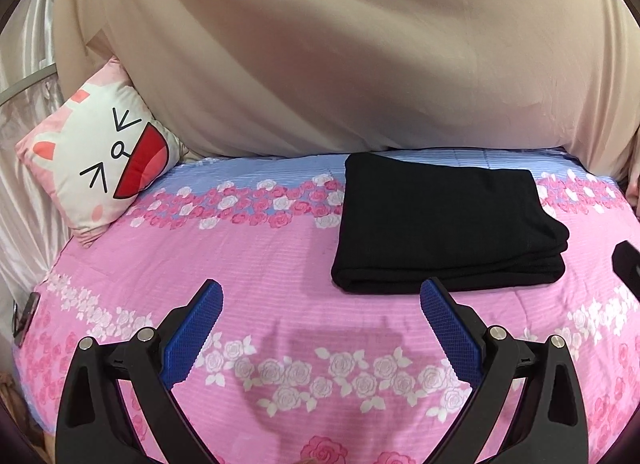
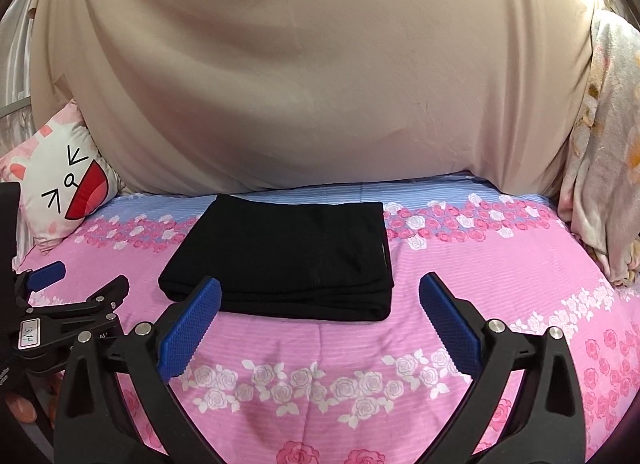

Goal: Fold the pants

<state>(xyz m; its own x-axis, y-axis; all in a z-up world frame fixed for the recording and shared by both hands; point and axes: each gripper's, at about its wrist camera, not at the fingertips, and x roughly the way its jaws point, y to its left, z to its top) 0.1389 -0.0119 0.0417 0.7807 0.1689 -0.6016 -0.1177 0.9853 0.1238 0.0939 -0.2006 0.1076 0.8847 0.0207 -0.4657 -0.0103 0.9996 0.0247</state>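
While the floral bedsheet (image 2: 500,304) carried the pants (image 2: 288,256) near its far edge, below the beige drape (image 2: 320,63), withdrawal seemed the step in hand: best done clear of the stack. Those black pants lay as a flat, layered rectangle. Left gripper (image 1: 321,296) and right gripper (image 2: 320,290) stood apart, empty.

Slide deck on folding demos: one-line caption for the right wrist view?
Black pants lie folded on the floral bedspread, beyond the open, empty right tool.
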